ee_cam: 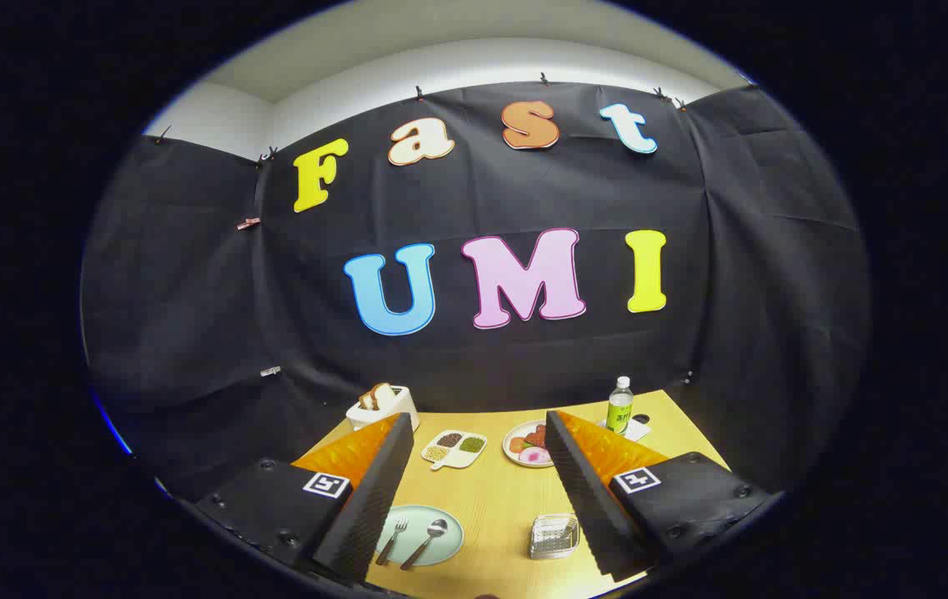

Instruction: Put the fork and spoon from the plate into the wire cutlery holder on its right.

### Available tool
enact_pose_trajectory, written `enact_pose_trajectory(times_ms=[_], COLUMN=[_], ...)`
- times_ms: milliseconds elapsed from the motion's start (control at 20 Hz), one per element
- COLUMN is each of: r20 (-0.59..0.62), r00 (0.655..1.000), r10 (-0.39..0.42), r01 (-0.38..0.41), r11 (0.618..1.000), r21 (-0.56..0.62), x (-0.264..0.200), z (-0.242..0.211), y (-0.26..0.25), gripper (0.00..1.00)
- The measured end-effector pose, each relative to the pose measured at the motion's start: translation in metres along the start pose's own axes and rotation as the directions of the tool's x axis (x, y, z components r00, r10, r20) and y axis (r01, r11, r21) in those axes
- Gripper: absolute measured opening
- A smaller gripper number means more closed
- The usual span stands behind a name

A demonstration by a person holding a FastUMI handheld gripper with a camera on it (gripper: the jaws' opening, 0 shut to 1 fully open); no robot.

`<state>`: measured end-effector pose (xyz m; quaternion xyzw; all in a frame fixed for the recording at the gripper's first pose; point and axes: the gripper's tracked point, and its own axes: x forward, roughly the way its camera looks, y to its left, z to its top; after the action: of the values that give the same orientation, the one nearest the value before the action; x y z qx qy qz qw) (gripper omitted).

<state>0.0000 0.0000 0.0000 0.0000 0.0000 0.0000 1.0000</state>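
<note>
Gripper [482, 453] held high above the wooden surface [507, 507], fingers spread wide apart, grasping nothing. Between the fingers and down near the front of the surface, a pale green plate [450, 545], partly hidden on its left by the left finger. On the plate, side by side, a fork [393, 539] to the left and a spoon [427, 542] to the right. Both lying flat, long axes roughly parallel, slanting slightly: tines and bowl toward the far side, handles toward the near side and a little leftward. Not touching each other. To the right of the plate, apart from it, the wire cutlery holder [553, 535], standing close beside the right finger. Farther back between the fingers, a divided dish [454, 449] with dark, pale and green contents, and right of it a round plate of food [525, 445]. At far left, a white toaster [384, 406] with bread in it; at far right, a small bottle [620, 405] with a green label.
</note>
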Motion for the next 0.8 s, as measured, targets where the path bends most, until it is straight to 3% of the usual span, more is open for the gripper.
enact_pose_trajectory(times_ms=[300, 800], r20=[0.012, -0.079], r00=[1.000, 0.997], r10=[-0.027, -0.017], r01=[0.027, 0.021], r11=[0.999, 0.999], r21=[0.025, 0.045], x=[-0.002, 0.009], z=[-0.005, -0.046], y=[-0.012, -0.003], gripper=[0.99, 0.99])
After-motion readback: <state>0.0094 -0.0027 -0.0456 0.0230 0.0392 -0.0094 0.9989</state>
